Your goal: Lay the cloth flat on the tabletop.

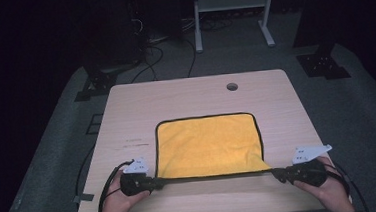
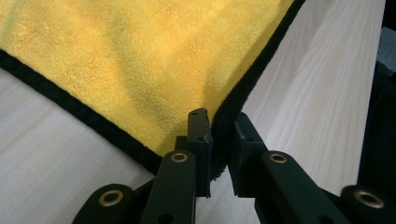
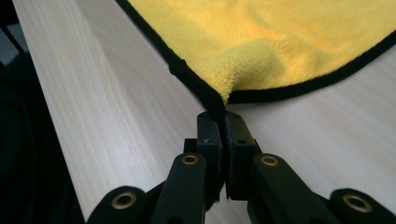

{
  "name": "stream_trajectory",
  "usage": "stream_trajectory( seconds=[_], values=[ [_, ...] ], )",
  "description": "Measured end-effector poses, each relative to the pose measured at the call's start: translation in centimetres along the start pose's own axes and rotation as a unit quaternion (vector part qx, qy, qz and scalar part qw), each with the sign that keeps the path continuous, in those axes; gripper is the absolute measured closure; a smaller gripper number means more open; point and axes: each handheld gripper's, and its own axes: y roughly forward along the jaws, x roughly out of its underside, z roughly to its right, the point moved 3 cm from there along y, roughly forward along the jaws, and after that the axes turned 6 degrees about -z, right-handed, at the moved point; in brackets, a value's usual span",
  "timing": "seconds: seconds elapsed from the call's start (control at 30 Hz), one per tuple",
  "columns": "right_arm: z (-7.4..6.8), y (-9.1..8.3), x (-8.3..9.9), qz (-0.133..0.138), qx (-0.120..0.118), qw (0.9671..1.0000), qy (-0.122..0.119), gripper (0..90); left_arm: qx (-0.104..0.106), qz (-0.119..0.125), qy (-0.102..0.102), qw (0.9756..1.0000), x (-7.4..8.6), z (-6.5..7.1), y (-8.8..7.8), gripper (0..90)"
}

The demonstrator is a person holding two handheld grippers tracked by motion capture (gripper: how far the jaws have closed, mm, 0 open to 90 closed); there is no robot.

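A yellow cloth with a black hem lies on the pale wooden table. Its near edge runs as a straight line between my two grippers. My left gripper is at the cloth's near left corner. In the left gripper view the gripper has the cloth's black hem pinched between its jaws. My right gripper is at the near right corner. In the right gripper view the gripper is shut tight on the cloth's hemmed corner, which is bunched up just ahead of the jaws.
A round cable hole sits near the table's far edge. The person's hands hold both grippers close to the table's near edge, and a cable hangs off the left side. A white frame and dark stands are on the floor beyond.
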Motion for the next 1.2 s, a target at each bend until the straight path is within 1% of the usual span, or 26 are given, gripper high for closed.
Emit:
stream_trajectory(
  seconds=[0.07,0.2,0.23,0.27,0.3,0.33,0.4,0.5,0.53,0.57,0.6,0.67,0.7,0.73,0.8,0.87,0.9,0.93,0.97,1.0,1.03,1.07,1.1,1.13,1.17,1.2],
  values=[
    [-0.2,0.2,0.3,-0.006,-0.001,1.0000,-0.002,85.7,0.000,-0.001,0.000,1.0000,0.2,0.1,0.0,80.3],
    [-1.0,0.9,1.3,-0.034,-0.013,0.9993,-0.005,85.4,-0.001,-0.014,-0.004,0.9999,0.9,0.2,0.2,78.9],
    [-1.0,0.9,1.3,-0.034,-0.013,0.9993,-0.005,85.4,-0.001,-0.014,-0.004,0.9999,0.9,0.2,0.2,78.5],
    [-1.3,1.4,1.8,-0.048,-0.019,0.9986,-0.008,85.4,-0.002,-0.020,-0.004,0.9998,1.1,0.2,0.3,77.8],
    [-1.3,1.4,1.8,-0.048,-0.019,0.9986,-0.008,85.4,-0.003,-0.023,-0.005,0.9997,1.1,0.2,0.4,77.8],
    [-1.5,1.7,2.1,-0.059,-0.020,0.9980,-0.012,85.0,-0.002,-0.022,-0.005,0.9997,1.2,0.3,0.4,76.2],
    [-1.5,1.7,2.1,-0.059,-0.020,0.9980,-0.012,84.3,-0.005,-0.022,-0.005,0.9997,1.2,0.3,0.3,74.7],
    [-1.4,1.2,1.8,-0.037,-0.023,0.9990,-0.010,73.5,-0.010,-0.013,-0.004,0.9998,1.2,0.3,-0.2,63.4],
    [-1.3,0.6,1.7,-0.017,-0.025,0.9995,-0.005,70.4,-0.014,0.003,-0.010,0.9998,1.4,0.3,-0.9,56.1],
    [-1.3,0.2,1.7,-0.007,-0.028,0.9996,-0.001,69.1,-0.014,0.003,-0.010,0.9998,1.4,0.3,-0.9,53.6],
    [-1.3,-0.2,1.7,0.002,-0.027,0.9996,0.001,67.6,-0.016,0.018,-0.017,0.9996,1.7,0.3,-1.7,51.9],
    [-1.2,-0.5,1.8,0.009,-0.025,0.9997,0.002,66.4,-0.017,0.025,-0.022,0.9993,1.9,0.3,-2.1,50.4],
    [-1.1,-0.8,1.9,0.014,-0.019,0.9997,0.006,64.8,-0.020,0.031,-0.025,0.9990,2.2,0.1,-2.4,49.6],
    [-0.7,-1.4,2.1,0.029,-0.009,0.9995,0.009,61.0,-0.030,0.041,-0.033,0.9982,2.6,-0.2,-3.0,47.4],
    [-0.5,-1.5,2.1,0.033,-0.005,0.9994,0.014,59.3,-0.034,0.046,-0.037,0.9977,2.8,-0.5,-3.2,47.4],
    [0.4,-1.7,2.0,0.042,0.022,0.9986,0.026,53.2,-0.043,0.055,-0.047,0.9965,3.0,-1.1,-3.4,47.5],
    [1.4,-1.5,1.8,0.046,0.045,0.9971,0.041,49.9,-0.051,0.056,-0.053,0.9958,3.0,-1.5,-3.3,47.2],
    [1.4,-1.5,1.8,0.046,0.045,0.9971,0.041,49.9,-0.051,0.056,-0.053,0.9958,3.0,-1.5,-3.3,46.3],
    [1.9,-1.4,1.8,0.047,0.054,0.9965,0.044,48.3,-0.056,0.059,-0.056,0.9951,2.9,-1.8,-3.2,46.3],
    [3.1,-1.0,1.6,0.048,0.078,0.9943,0.055,46.8,-0.063,0.063,-0.060,0.9942,2.8,-2.2,-3.1,45.2],
    [3.1,-1.0,1.6,0.048,0.078,0.9943,0.055,46.8,-0.063,0.063,-0.060,0.9942,2.8,-2.2,-3.1,44.1],
    [3.6,-0.8,1.5,0.047,0.086,0.9934,0.060,45.7,-0.071,0.069,-0.064,0.9930,2.6,-2.5,-2.9,44.1],
    [4.4,-0.6,1.5,0.049,0.097,0.9918,0.067,45.1,-0.080,0.077,-0.068,0.9915,2.4,-2.9,-2.8,41.9],
    [5.8,0.0,1.4,0.049,0.116,0.9889,0.078,44.9,-0.093,0.084,-0.077,0.9891,2.2,-3.3,-2.7,41.4],
    [5.8,0.0,1.4,0.049,0.116,0.9889,0.078,44.9,-0.100,0.085,-0.076,0.9884,2.0,-3.6,-2.6,41.4],
    [6.7,0.4,1.5,0.046,0.132,0.9866,0.085,43.9,-0.104,0.086,-0.074,0.9881,1.8,-3.9,-2.5,41.8]
  ],
)
